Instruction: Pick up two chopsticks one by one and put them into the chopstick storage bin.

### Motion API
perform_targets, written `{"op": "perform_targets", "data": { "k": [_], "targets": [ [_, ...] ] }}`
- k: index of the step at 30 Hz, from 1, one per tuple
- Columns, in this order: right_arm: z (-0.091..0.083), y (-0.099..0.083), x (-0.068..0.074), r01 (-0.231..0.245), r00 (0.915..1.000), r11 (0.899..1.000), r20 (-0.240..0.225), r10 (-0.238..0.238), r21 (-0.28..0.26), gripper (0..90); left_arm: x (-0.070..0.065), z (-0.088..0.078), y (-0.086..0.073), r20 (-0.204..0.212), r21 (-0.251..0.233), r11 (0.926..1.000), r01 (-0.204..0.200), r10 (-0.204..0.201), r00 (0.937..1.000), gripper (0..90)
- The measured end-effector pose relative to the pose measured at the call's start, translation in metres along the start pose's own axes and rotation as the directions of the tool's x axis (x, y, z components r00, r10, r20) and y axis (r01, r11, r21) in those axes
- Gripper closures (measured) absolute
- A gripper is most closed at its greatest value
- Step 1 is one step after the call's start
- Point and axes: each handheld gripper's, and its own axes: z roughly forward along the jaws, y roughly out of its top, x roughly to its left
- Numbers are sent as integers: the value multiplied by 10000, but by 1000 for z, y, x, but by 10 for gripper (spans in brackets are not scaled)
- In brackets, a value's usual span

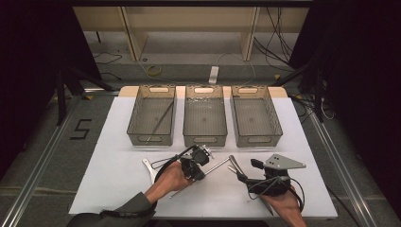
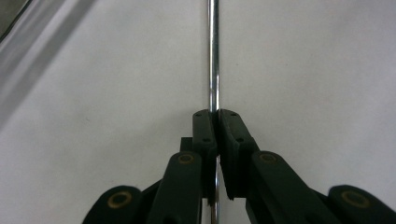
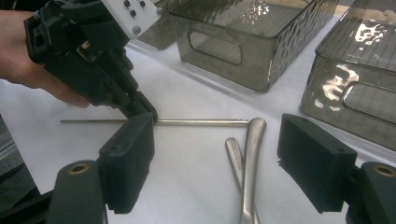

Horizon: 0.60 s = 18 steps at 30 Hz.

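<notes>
Right gripper (image 3: 224,172): jaws spread, empty, over two flat metal instruments (image 3: 247,163). Three grey bins (image 1: 204,120) behind. Left gripper (image 2: 216,128): jaws clamped on thin steel rod (image 2: 213,56), lying flat on white table (image 1: 118,179).

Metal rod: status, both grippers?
Left gripper shut on metal rod, rod flat on table. Right gripper open, holding nothing. Two flat metal tools touch rod's end.
</notes>
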Motion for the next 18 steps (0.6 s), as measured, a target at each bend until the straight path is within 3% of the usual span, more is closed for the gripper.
{"op": "perform_targets", "data": {
  "k": [9, 18],
  "targets": [
    [0, 0, 0, -41, 10000, 10000, -2, 41, -10, 283, 8, -2, -3, 279, -139, 9998, 134, -130, 9995, 855],
    [-1, 1, -1, -44, 10000, 10000, -3, 44, -4, 284, 19, -23, -4, 733, -903, 9951, 415, -349, 9967, 855]
  ]
}}
